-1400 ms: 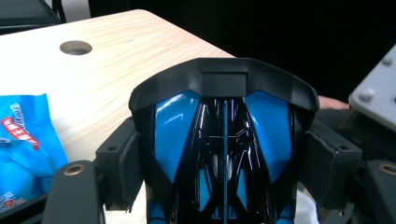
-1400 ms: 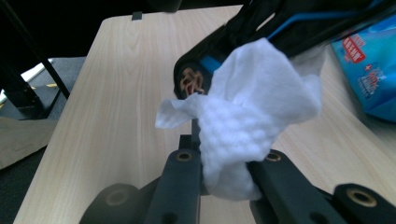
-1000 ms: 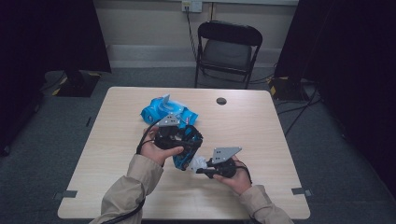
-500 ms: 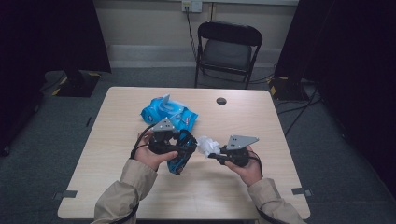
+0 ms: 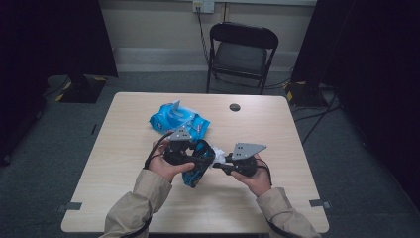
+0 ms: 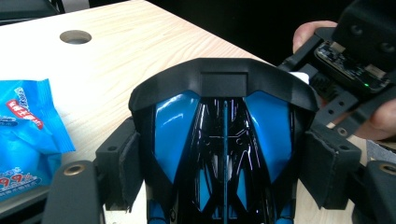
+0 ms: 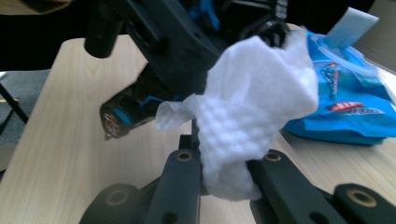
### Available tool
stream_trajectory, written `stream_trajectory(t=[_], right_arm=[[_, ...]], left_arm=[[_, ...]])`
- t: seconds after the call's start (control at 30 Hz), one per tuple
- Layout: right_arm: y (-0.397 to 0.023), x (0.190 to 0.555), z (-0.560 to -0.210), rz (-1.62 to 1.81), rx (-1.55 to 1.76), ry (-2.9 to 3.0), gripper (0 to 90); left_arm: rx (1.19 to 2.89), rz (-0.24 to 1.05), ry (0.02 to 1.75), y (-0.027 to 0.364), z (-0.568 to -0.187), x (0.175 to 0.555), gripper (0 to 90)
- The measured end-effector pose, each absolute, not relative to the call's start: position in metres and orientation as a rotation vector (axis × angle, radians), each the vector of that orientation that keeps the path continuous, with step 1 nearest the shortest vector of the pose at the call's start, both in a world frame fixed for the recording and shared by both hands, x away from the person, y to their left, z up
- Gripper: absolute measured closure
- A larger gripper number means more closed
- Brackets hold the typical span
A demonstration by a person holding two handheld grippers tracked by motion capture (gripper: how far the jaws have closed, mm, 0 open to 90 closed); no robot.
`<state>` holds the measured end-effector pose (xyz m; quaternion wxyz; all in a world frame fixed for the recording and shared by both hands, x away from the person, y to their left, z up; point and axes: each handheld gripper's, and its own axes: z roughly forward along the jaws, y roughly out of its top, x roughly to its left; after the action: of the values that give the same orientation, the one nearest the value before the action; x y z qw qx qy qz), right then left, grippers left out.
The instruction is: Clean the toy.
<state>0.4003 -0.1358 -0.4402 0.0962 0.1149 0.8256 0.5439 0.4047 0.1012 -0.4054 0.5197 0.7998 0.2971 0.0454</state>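
A blue-and-black toy car (image 6: 223, 154) is clamped between the pads of the left gripper (image 6: 223, 158) — the jaws stand wide, pressed against the car's two sides. In the high view the car (image 5: 199, 166) is held above the near middle of the table (image 5: 277, 134), tilted, with the left gripper (image 5: 179, 148) just to its left.

A crumpled white wipe (image 7: 254, 109) is pinched by the right gripper (image 7: 224, 163), whose jaws are drawn almost together on its lower end. The wipe is bunched upward from the jaws and is seen against the dark body of the car (image 7: 140, 107) in the right gripper view; whether it touches the car cannot be told for certain. From above, the wipe (image 5: 218, 150) lies between the car and the right gripper (image 5: 225, 166), which is held to the right of the car.

A blue pack of wipes (image 5: 179, 120) lies flat on the table, farther off than the hands, its flap (image 5: 175, 106) lifted. A round hole (image 5: 235, 107) is set in the tabletop towards the far edge — beyond it a black folding chair (image 5: 241, 52) stands.
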Motion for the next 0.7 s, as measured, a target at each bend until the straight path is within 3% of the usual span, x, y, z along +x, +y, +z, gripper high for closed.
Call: stream_trajectory(t=[0.7], right_arm=[[-0.121,0.387,-0.463,1.634,0.265,2.535,84.2]], left_arm=[[1.878,0.111,0.728,0.098,-0.398,0.413,25.4]])
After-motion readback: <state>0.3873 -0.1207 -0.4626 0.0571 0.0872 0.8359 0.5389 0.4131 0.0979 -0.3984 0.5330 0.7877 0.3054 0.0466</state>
